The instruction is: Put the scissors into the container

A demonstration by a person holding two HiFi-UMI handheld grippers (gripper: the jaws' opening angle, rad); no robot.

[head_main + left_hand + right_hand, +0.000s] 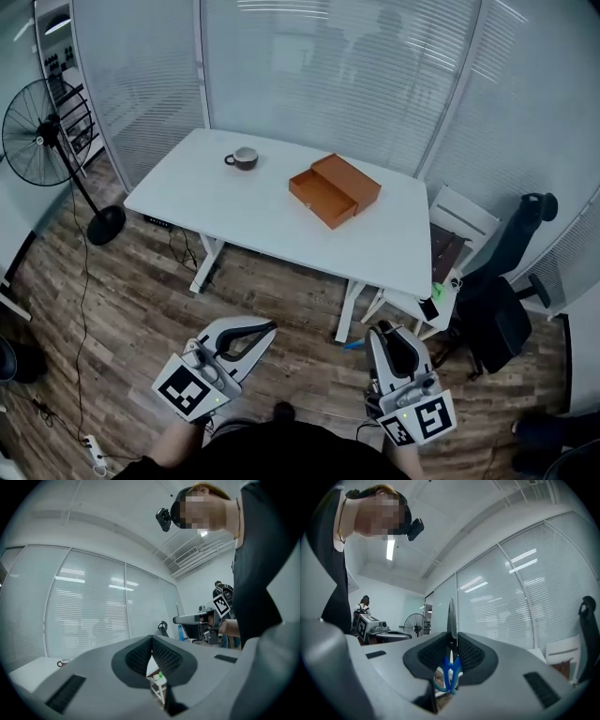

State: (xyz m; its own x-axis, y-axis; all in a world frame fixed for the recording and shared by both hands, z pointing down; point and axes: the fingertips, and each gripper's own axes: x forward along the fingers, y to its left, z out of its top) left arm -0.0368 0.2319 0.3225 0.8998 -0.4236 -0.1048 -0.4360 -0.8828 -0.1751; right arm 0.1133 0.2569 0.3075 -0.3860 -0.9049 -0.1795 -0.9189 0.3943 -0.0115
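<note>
Right claw, clamped on blue-handled steel scissors with handles hanging below, stands well short of the open orange box container; left claw is together, empty.

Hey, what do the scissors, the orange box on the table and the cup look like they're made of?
The scissors: thin grey blades, probably steel; glossy blue handles, likely plastic. The orange box: flat matte sharp-edged panels, maybe cardboard or leatherette, can't tell. The cup: dark, smooth, with a handle, probably glazed ceramic.
</note>
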